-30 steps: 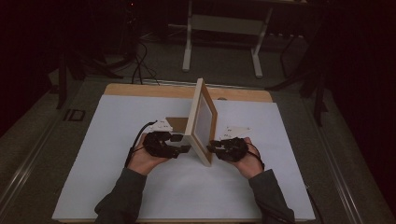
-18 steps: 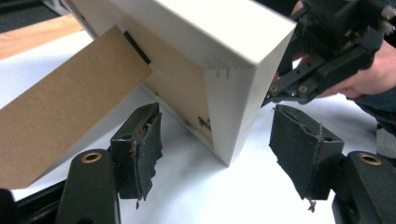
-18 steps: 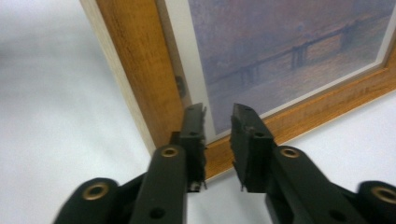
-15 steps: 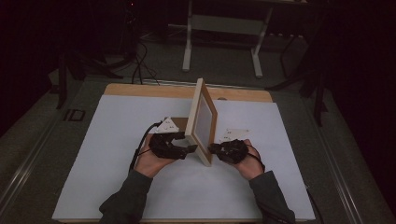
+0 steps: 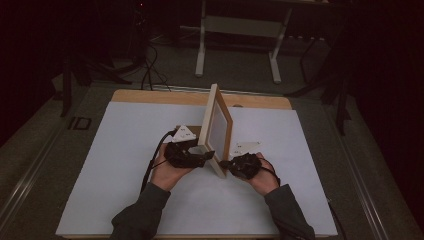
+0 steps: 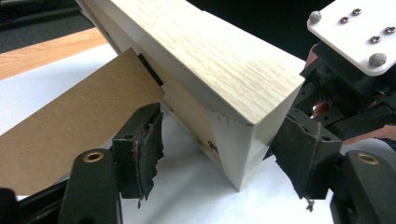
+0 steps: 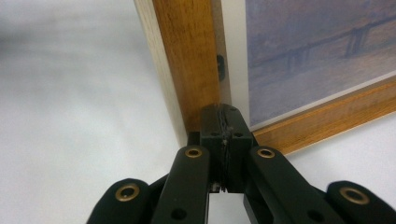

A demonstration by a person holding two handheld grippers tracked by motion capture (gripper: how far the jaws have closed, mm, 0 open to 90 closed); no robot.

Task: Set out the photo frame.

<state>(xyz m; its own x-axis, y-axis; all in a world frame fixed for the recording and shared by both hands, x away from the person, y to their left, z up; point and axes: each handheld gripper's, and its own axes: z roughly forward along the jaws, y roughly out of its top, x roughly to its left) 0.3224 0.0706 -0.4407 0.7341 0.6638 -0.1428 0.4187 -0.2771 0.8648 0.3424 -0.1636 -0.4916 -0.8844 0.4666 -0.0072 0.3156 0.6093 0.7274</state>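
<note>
A wooden picture frame (image 5: 220, 125) stands upright on edge at the middle of the white table cover. In the left gripper view its pale back corner (image 6: 210, 60) sits between the wide-apart pads of my left gripper (image 6: 219, 158); the pads (image 6: 140, 149) do not press on it, though the jaws have just been closing slightly. A brown cardboard stand leg (image 6: 70, 126) sticks out from the frame's back. My right gripper (image 7: 223, 121) has just closed; its pads meet with nothing between them, tips at the frame's front lower corner (image 7: 187, 60). From above, my left gripper (image 5: 207, 157) and right gripper (image 5: 225, 164) flank the near corner.
The white cover (image 5: 125, 150) lies on a wooden table whose far edge (image 5: 165, 96) shows bare wood. Behind the table are a metal stand's legs (image 5: 200, 60) and cables (image 5: 150, 75) on a dark floor. The right gripper's grey plate (image 6: 359, 32) shows past the frame.
My left gripper has edged right, up to the frame's near corner. The right hand and the frame have stayed where they were.
</note>
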